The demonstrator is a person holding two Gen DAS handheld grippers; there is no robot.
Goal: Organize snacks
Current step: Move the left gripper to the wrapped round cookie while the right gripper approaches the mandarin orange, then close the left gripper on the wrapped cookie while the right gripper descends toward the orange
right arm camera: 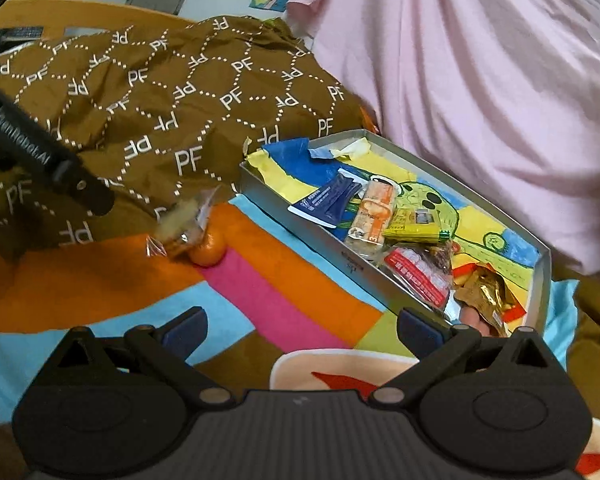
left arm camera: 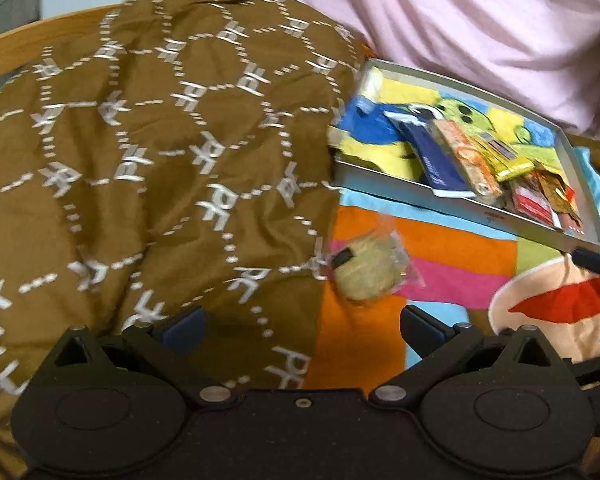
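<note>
A shallow grey tray (right arm camera: 340,258) lies on a colourful blanket (right arm camera: 292,304). It holds a blue packet (right arm camera: 330,200), an orange-and-white bar (right arm camera: 370,216), a yellow-green packet (right arm camera: 416,230), a red-and-white packet (right arm camera: 420,276) and a gold packet (right arm camera: 484,296). Left of the tray, a clear-wrapped pale snack (right arm camera: 180,228) shows blurred beside a small orange fruit (right arm camera: 208,250). In the left wrist view this wrapped snack (left arm camera: 364,272) sits just ahead of my open left gripper (left arm camera: 302,326), with the tray (left arm camera: 460,204) to the right. My right gripper (right arm camera: 302,328) is open and empty, near the tray's front corner.
A rumpled brown quilt (left arm camera: 160,140) with a white PF pattern rises to the left. Pink fabric (right arm camera: 480,100) hangs behind the tray. A wooden frame (right arm camera: 60,12) runs along the back. The left gripper's black body (right arm camera: 40,156) reaches in from the left.
</note>
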